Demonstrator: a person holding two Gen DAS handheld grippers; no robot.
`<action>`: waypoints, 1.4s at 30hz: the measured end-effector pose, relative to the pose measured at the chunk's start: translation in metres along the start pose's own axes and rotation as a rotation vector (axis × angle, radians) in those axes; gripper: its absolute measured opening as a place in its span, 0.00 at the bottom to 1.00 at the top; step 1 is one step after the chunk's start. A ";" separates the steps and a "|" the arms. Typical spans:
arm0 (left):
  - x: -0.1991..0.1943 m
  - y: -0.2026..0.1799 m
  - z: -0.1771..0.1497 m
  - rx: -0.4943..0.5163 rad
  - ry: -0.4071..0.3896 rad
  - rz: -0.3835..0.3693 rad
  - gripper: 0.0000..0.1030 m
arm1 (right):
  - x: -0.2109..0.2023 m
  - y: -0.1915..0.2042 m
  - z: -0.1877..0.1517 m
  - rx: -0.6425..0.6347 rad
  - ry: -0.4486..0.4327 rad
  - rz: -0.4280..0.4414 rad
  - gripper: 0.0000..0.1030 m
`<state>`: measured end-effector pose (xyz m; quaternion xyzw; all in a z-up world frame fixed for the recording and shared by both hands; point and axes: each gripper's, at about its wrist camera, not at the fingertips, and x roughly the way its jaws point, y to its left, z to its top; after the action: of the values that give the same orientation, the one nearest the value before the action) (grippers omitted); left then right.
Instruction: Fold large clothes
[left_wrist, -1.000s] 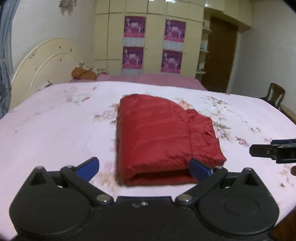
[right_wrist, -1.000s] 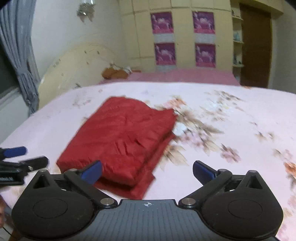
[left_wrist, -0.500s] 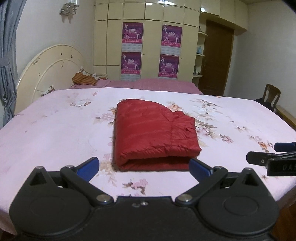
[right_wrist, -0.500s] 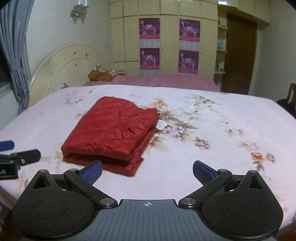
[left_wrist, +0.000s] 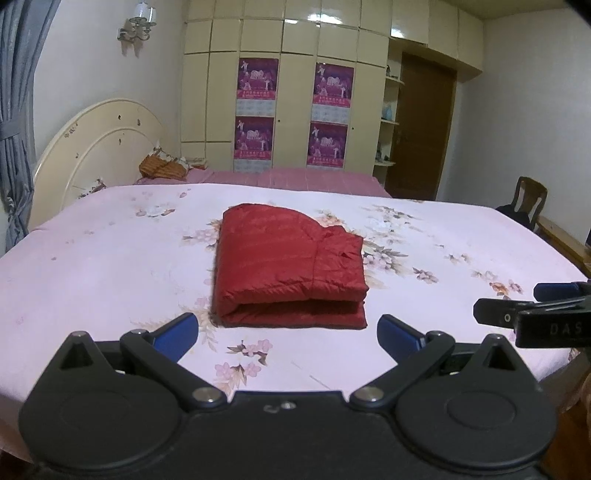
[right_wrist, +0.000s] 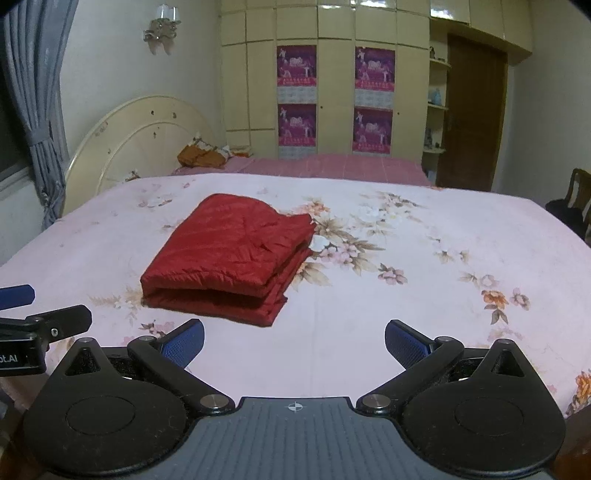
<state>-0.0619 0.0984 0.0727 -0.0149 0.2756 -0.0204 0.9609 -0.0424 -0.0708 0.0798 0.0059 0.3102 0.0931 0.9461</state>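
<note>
Both my left tool (left_wrist: 286, 330) and right tool (right_wrist: 293, 338) are spread wide, empty; red jacket (left_wrist: 286, 264) sits folded mid-bed (left_wrist: 92, 266). Puffy layers could spring open if bumped

Each hand-held gripper (left_wrist: 287, 336) is black plastic with blue ribbed fingertips (right_wrist: 183, 341) and silver pivot screws.
</note>
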 end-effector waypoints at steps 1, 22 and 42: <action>0.000 0.000 0.000 0.000 -0.001 0.001 1.00 | -0.001 -0.001 0.001 -0.001 -0.004 0.001 1.00; -0.001 -0.003 0.005 0.010 -0.020 0.000 1.00 | -0.007 -0.008 0.001 0.012 -0.020 -0.007 1.00; 0.000 -0.004 0.008 0.013 -0.028 -0.002 1.00 | -0.008 -0.010 0.002 0.013 -0.027 -0.009 1.00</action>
<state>-0.0576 0.0948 0.0791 -0.0093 0.2618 -0.0231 0.9648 -0.0455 -0.0824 0.0857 0.0120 0.2982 0.0866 0.9505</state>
